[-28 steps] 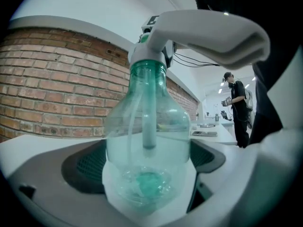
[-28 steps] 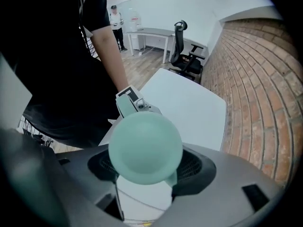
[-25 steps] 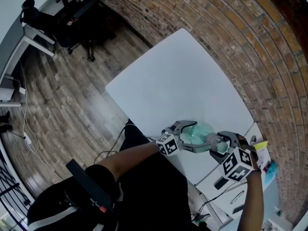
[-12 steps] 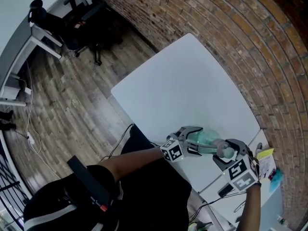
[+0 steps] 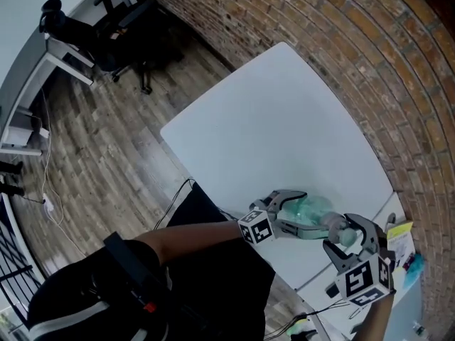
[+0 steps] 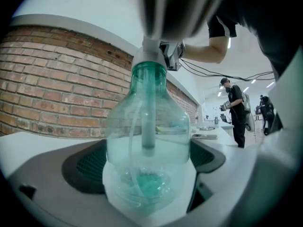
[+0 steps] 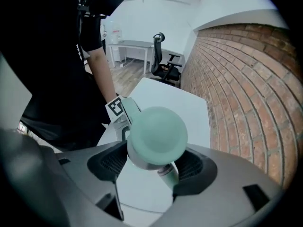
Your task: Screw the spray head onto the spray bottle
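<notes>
Right tongs (image 5: pixel 347 234) shifted lower, white table (image 5: pixel 270 119), brick wall (image 5: pixel 341 41)

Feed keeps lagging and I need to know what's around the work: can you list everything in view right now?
spray bottle: one, clear green, above the table's near right corner, in the left jaws
spray head: one, pale green and white, at the bottle's neck, in the right jaws
dip tube: one, pale, inside the bottle
table: one, white, beside the wall
brick wall: one, red-brown, along the table's right side
floor: wood, grey-brown, left of the table
office chair: one, black, far left
desk: one, white, by the chair
yellow item: one, right of the table, too small to identify
people: two, dark clothes, far background
left gripper: grey, shut on the bottle
right gripper: grey, shut on the spray head
</notes>
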The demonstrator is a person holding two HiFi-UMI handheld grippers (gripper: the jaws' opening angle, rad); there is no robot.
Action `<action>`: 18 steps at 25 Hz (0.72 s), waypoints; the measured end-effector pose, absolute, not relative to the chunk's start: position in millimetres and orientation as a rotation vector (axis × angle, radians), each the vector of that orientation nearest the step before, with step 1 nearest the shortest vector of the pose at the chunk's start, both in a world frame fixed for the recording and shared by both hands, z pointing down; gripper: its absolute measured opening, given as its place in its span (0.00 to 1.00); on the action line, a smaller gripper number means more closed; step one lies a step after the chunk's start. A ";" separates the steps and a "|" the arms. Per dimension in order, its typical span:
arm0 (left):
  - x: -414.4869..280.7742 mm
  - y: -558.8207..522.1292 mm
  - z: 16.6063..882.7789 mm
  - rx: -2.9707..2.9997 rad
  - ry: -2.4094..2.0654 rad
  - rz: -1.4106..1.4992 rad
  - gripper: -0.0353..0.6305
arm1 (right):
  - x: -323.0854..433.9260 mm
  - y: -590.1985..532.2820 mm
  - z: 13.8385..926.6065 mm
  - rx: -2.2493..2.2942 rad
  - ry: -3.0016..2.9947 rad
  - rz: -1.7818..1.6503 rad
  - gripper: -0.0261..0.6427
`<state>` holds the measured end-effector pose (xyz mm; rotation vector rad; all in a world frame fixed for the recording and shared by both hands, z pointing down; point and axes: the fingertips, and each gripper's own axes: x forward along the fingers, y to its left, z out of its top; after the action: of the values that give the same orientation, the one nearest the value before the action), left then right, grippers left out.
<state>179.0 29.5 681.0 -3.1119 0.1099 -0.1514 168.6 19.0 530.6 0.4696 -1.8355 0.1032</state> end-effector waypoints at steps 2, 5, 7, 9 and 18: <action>181.1 31.9 681.5 -3.114 0.099 -0.149 0.87 | 170.4 22.0 527.6 0.405 -1.814 0.043 0.47; 182.1 31.8 682.3 -3.113 0.089 -0.165 0.87 | 169.5 21.8 514.3 0.325 -1.796 -0.028 0.47; 181.9 32.2 683.0 -3.115 0.088 -0.194 0.87 | 168.3 21.0 509.3 0.266 -1.785 -0.055 0.47; 181.0 32.8 683.9 -3.123 0.094 -0.233 0.87 | 167.7 20.6 510.4 0.184 -1.749 -0.091 0.47; 182.7 31.7 668.0 -3.125 0.101 -0.218 0.87 | 165.5 24.3 525.7 0.047 -1.692 -0.080 0.47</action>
<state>182.7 31.7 668.0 -3.1251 0.1013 -0.2176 165.5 24.3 525.7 0.0468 -1.6919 -0.0805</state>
